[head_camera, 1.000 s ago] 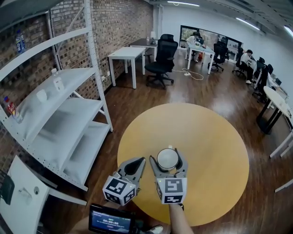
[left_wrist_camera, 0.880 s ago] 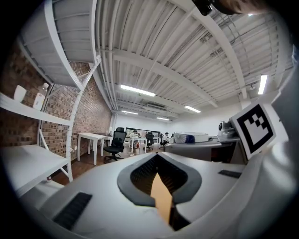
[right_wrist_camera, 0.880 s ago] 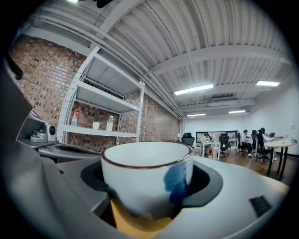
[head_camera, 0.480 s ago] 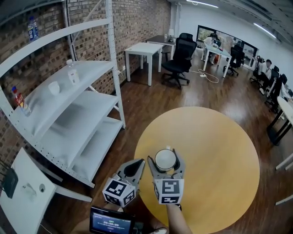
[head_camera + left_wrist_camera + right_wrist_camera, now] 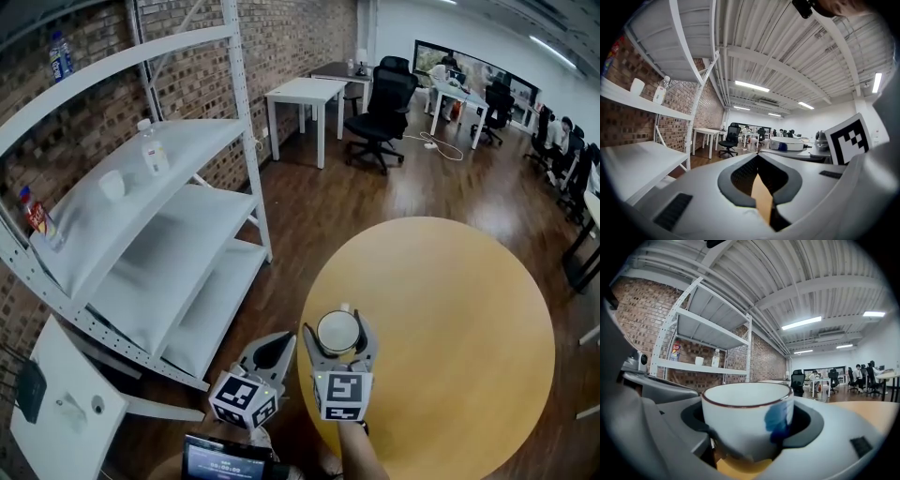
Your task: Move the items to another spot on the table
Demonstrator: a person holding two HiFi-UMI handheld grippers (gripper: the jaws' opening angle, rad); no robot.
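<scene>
A white cup (image 5: 338, 330) with a dark rim and a blue mark sits between the jaws of my right gripper (image 5: 338, 335), which is shut on it above the near left edge of the round yellow table (image 5: 450, 309). In the right gripper view the cup (image 5: 748, 420) fills the space between the jaws, with the yellow tabletop showing below it. My left gripper (image 5: 274, 350) is beside the right one, just off the table's left edge, shut with nothing in it. In the left gripper view its jaws meet, and the cup (image 5: 786, 143) shows to the right.
A white shelf unit (image 5: 141, 225) stands to the left against the brick wall, holding a bottle (image 5: 150, 150) and a small cup (image 5: 112, 184). Beyond the table are a white desk (image 5: 305, 94), office chairs (image 5: 384, 108) and seated people. A low white surface (image 5: 56, 412) lies at bottom left.
The view has swung left, so the shelf shows more and the table sits further right. Both grippers stay side by side, the right one still shut on the cup.
</scene>
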